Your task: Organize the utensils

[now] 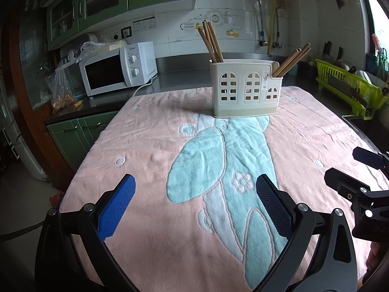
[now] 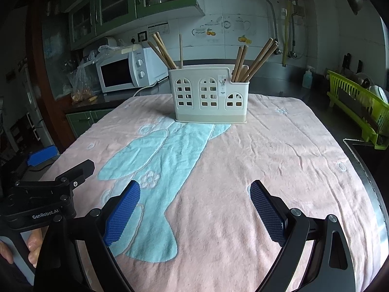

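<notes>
Chopsticks: two bunches of plain wooden sticks stand in the holder, one bunch (image 2: 163, 51) leaning left out of the tall left compartment, the other (image 2: 255, 59) leaning right out of the low right compartment; a single stick stands nearly upright beside the left bunch.
Holder: cream plastic caddy (image 2: 210, 95) with arched, gridded window cut-outs and a darker base, upright at the far middle of the towel.
Key relation: the caddy lies straight ahead of both tools and well apart from them; the sticks' long axes run upward and fan outward, so I judge any pick needs a reach forward and a grip from above or the side. Neither hand looks clearly nearer.
Left gripper (image 1: 195, 204): wide open, blue textured pads holding nothing, low over the towel.
Right gripper (image 2: 194, 209): equally wide open, empty.
Towel: pink terry (image 2: 279, 160) with a pale blue raised pattern, slightly wrinkled; no loose utensil shows on it.
Surroundings: white microwave (image 1: 116, 69) far left, green dish rack (image 1: 350, 86) far right.
</notes>
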The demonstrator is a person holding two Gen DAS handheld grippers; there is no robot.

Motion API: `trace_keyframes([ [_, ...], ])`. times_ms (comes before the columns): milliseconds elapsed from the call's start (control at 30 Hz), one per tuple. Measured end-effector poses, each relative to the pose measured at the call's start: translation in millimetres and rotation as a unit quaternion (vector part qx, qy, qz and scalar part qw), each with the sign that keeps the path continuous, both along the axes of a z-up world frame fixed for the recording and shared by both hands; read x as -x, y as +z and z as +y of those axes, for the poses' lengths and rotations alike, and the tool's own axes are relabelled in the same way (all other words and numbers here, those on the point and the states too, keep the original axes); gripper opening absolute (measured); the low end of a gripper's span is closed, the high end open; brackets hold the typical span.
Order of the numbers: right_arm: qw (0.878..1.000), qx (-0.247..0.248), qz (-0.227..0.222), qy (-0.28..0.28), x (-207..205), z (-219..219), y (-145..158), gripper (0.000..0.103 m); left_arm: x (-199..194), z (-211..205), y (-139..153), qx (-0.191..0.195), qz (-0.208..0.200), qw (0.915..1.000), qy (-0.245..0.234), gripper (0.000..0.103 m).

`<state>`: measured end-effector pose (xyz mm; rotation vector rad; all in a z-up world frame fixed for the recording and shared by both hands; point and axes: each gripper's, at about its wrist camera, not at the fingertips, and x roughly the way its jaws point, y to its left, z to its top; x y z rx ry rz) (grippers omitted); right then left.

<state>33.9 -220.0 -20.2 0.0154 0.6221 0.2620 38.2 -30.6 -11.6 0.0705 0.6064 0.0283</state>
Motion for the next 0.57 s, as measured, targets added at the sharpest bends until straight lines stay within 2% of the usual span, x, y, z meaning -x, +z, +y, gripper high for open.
trace_keyframes([
  [100,1.0,0.0,-0.001,0.001,2.5,0.4,1.2,0.089,1.9,1.5,1.5,0.008,-0.004,1.0,-0.003,0.098],
  [567,1.0,0.001,0.0,0.003,3.7,2.0,1.5,0.089,-1.7,2.2,2.0,0.0,-0.002,1.0,0.008,0.098],
])
